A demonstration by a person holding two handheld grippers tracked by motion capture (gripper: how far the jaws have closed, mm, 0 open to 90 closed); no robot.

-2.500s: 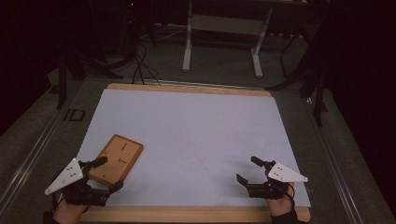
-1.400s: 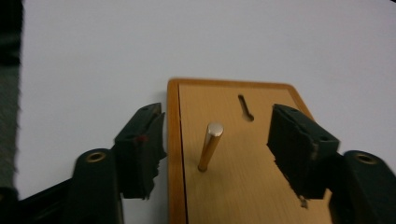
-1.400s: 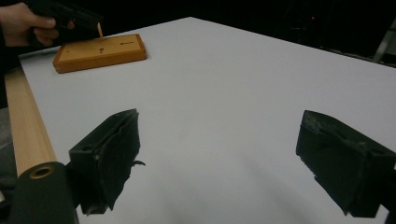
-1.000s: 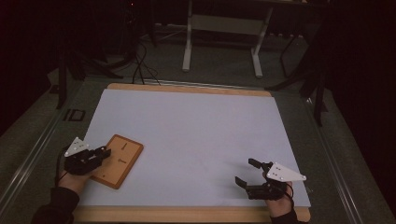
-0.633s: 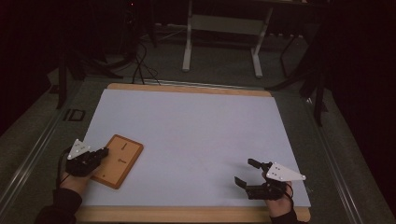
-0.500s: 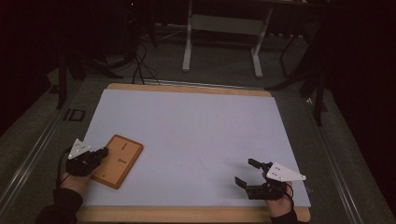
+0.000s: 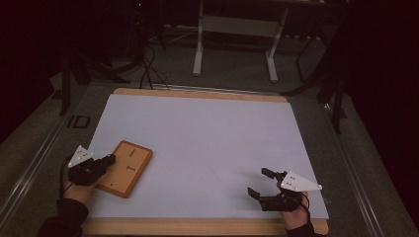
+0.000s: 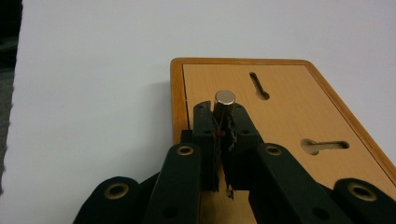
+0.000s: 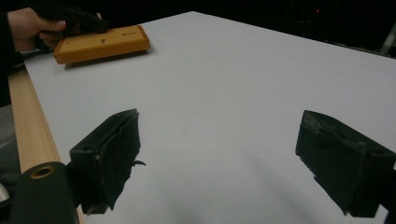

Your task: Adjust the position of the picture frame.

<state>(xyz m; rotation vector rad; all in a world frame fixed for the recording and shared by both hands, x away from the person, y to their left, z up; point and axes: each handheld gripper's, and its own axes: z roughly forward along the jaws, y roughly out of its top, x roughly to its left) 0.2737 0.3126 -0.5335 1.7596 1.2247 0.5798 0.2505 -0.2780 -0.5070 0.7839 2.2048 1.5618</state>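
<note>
left hand-held gripper (image 8: 223, 122) pinching a metal peg (image 8: 224, 105) over wooden board (image 8: 289, 116), peg's lower end hidden, right hand-held gripper (image 9: 224, 163) spread

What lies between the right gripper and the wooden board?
Only bare white mat: in the high view nothing sits between the right gripper and the board, where the left gripper pinches a metal peg.

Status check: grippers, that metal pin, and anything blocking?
Left gripper shut on metal pin, upright over wooden board. Right gripper open, empty, above white mat. Nothing in the way.
</note>
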